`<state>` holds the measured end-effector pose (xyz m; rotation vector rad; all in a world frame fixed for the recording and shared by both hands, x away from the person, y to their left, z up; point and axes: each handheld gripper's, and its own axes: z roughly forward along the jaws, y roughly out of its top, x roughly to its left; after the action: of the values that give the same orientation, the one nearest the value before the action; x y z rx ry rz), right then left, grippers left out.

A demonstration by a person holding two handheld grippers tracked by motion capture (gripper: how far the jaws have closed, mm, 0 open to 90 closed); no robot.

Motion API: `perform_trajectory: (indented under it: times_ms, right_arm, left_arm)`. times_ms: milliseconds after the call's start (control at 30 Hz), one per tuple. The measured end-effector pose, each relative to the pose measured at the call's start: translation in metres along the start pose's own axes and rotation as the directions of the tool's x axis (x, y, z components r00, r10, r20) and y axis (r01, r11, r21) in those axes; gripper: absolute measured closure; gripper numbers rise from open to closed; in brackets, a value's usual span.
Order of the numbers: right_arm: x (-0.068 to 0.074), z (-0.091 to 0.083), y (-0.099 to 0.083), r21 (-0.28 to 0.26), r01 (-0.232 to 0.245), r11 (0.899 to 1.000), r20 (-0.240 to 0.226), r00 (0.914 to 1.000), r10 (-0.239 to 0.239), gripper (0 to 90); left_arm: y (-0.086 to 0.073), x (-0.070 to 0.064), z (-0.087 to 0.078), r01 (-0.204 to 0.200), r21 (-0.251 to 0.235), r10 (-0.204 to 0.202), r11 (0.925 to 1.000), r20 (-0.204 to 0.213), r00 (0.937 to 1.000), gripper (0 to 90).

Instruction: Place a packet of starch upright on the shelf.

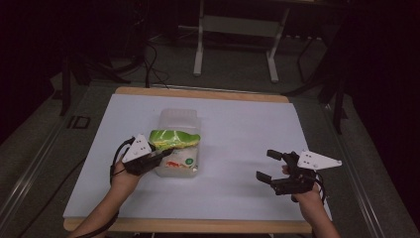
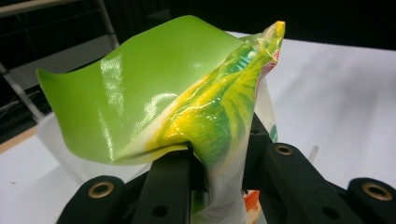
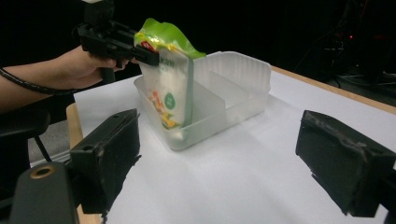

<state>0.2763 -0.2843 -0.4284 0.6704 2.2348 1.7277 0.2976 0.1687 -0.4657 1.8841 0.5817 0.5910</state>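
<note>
Print noted on pouch point(image 3: 170, 79) front, below red band at 12 o'clock: letters blurred, too small, none legible.

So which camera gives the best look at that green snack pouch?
The right gripper view: the pouch stands whole in the clear plastic container, pinched at the top by the left hand-held gripper. The left gripper view has just its crumpled top; the high view shows it small from above.
</note>
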Motion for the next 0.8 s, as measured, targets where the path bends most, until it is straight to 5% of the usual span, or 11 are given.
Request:
perform_trajectory:
  times_ms: [300, 600, 700, 800]
  right_arm:
    - [0.001, 0.004, -0.004, 0.019, 0.003, 1.0, -0.013, 0.9999, -0.003, 13.5]
    - [0.002, 0.005, -0.004, 0.025, 0.002, 1.0, -0.016, 0.9999, -0.001, 13.4]
    - [0.002, 0.004, -0.003, 0.025, 0.005, 1.0, -0.017, 0.9999, -0.004, 13.4]
    - [0.001, 0.004, -0.003, 0.023, 0.003, 1.0, -0.017, 0.9999, -0.003, 13.5]
  left_arm:
    - [-0.017, 0.009, 0.006, 0.064, -0.024, -0.063, 0.9976, 0.027, 0.9976, 77.9]
    - [-0.016, 0.014, 0.006, 0.073, -0.014, -0.072, 0.9972, 0.048, 0.9962, 75.8]
    - [-0.015, 0.016, 0.005, 0.112, -0.027, -0.11, 0.9933, 0.054, 0.9924, 58.7]
    - [-0.016, 0.019, 0.002, 0.197, -0.068, -0.193, 0.9781, 0.052, 0.9797, 39.5]
